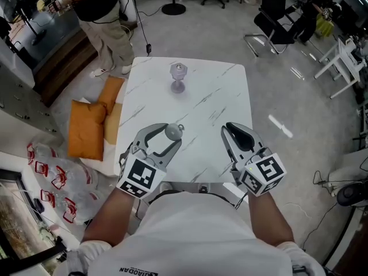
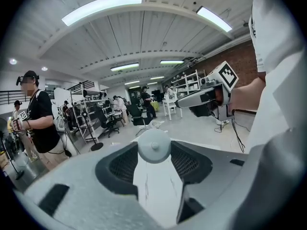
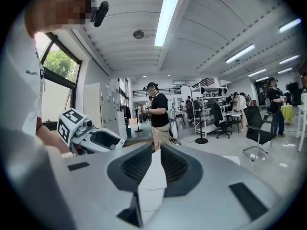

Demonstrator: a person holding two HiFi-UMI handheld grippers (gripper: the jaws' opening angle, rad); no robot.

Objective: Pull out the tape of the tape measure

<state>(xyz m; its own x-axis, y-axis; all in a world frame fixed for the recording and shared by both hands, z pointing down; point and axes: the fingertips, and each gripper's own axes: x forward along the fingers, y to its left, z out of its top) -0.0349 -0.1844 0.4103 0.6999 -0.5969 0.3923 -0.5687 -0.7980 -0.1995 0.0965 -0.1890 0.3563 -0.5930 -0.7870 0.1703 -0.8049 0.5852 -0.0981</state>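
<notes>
A small round grey tape measure (image 1: pixel 173 131) is held between the tips of my left gripper (image 1: pixel 171 133), above the near part of the white marble table (image 1: pixel 213 105). A small tab juts from its right side. In the left gripper view the disc (image 2: pixel 153 146) fills the gap between the two jaws, which are shut on it. My right gripper (image 1: pixel 229 129) hovers a little to the right with its fingers together and nothing between them. The right gripper view shows only a thin slit between its jaws (image 3: pixel 160 150).
A clear glass goblet-like piece (image 1: pixel 178 76) stands at the table's far side. Orange cushions (image 1: pixel 86 128) and plastic bags (image 1: pixel 52 177) lie on the floor to the left. A person (image 1: pixel 100 16) stands beyond the far left corner. Black chairs (image 1: pixel 276 19) are at the back right.
</notes>
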